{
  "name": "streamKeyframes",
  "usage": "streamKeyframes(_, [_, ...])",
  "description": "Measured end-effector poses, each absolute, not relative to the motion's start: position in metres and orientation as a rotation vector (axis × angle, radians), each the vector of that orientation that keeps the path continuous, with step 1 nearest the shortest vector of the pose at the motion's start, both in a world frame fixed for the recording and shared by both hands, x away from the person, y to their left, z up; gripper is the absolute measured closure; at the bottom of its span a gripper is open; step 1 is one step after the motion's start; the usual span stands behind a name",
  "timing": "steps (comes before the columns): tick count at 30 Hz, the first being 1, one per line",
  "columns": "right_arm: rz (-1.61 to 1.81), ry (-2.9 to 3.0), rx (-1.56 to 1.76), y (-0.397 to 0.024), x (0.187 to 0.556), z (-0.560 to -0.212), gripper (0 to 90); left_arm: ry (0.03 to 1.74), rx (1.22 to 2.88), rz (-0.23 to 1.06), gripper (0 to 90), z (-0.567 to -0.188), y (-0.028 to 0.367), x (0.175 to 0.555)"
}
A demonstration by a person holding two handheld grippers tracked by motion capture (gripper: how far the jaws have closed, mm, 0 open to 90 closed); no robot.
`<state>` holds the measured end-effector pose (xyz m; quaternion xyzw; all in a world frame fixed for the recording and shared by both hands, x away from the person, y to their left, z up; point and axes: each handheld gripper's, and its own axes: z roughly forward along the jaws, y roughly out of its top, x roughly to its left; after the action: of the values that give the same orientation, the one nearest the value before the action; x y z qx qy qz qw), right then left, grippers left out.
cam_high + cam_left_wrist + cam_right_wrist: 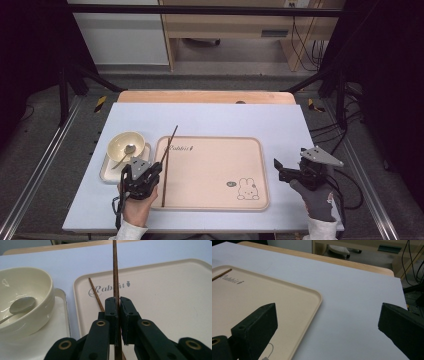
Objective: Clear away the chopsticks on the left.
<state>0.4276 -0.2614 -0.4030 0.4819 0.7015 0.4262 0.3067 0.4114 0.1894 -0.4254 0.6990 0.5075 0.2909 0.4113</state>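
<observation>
Currently we see the left gripper point(159, 169) clamped on 1 chopstick point(115, 277), jaws pinched tight on the dark wooden shaft over the left part of the tray point(250, 200). From the left gripper view, that stick runs up between the jaws and is cut off at the top edge, so we can't see its tip; its lower end disappears behind the gripper body. A 2nd chopstick point(96, 295) lies flat on the tray just left of the jaws, its near end hidden behind them. In the high view the 2 sticks overlap into thin dark lines and we can't cleanly tell which is which.

Left of the tray, a cream bowl point(126, 144) sits in a small white dish point(107, 172) with a spoon point(22, 305) inside; the spoon handle is cut off at the frame edge in the left gripper view.

The right gripper point(280, 170) sits right of the tray above the pale table cover point(210, 117), jaws wide apart, nothing between them. The tray print reads roughly "Rabbit"; the stick crosses the word.
</observation>
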Motion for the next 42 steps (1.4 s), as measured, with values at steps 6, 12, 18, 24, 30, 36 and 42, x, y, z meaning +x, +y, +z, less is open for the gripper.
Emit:
streamKeyframes(6, [1.126, 1.855, 1.269, -0.261, 0.428, -0.403, 2.7, 1.320, 1.696, 0.716, 84.9, -0.428, 0.187, 0.411])
streamKeyframes(12, [1.121, 1.858, 1.261, -0.261, 0.428, -0.404, 2.7, 1.371, 1.665, 0.731, 84.9, -0.436, 0.184, 0.410])
streamKeyframes(18, [1.119, 1.863, 1.261, -0.260, 0.429, -0.404, 2.8, 1.424, 1.631, 0.728, 84.8, -0.445, 0.181, 0.414])
streamKeyframes(24, [1.126, 1.858, 1.263, -0.260, 0.428, -0.404, 2.8, 1.470, 1.617, 0.729, 84.9, -0.456, 0.184, 0.417])
streamKeyframes(30, [1.118, 1.862, 1.258, -0.260, 0.428, -0.404, 2.8, 1.493, 1.633, 0.733, 84.8, -0.465, 0.182, 0.421])
streamKeyframes(36, [1.117, 1.861, 1.259, -0.260, 0.428, -0.404, 2.8, 1.516, 1.658, 0.772, 84.9, -0.470, 0.181, 0.423])
streamKeyframes(42, [1.118, 1.860, 1.259, -0.260, 0.428, -0.404, 2.8, 1.526, 1.679, 0.783, 84.9, -0.473, 0.183, 0.426])
